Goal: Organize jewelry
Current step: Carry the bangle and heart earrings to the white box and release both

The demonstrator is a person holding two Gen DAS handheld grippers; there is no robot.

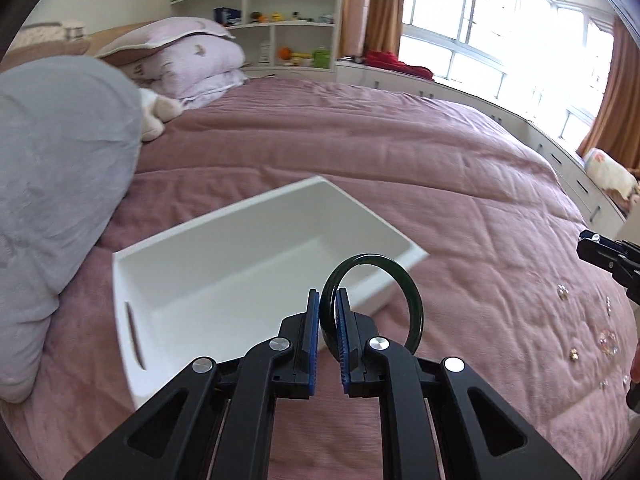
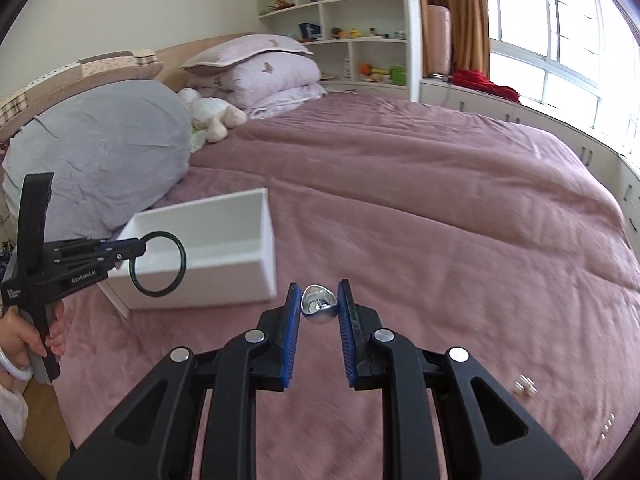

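My left gripper (image 1: 329, 300) is shut on a dark green bangle (image 1: 412, 296), held upright just above the near right corner of a white tray (image 1: 200, 280) on the bed. In the right wrist view the left gripper (image 2: 140, 249) and the bangle (image 2: 158, 263) hang in front of the white tray (image 2: 248, 240). My right gripper (image 2: 319, 294) is shut on a shiny silver bangle (image 2: 318, 305), held above the bedspread to the right of the tray. Only its tip (image 1: 588, 244) shows at the right edge of the left wrist view.
Small loose jewelry pieces (image 1: 608, 340) lie on the mauve bedspread (image 1: 400, 160) at the right; a few more (image 2: 525, 384) lie near the right gripper. A grey pillow (image 1: 60, 184) lies left of the tray. Pink pillows, a plush toy and shelves stand behind.
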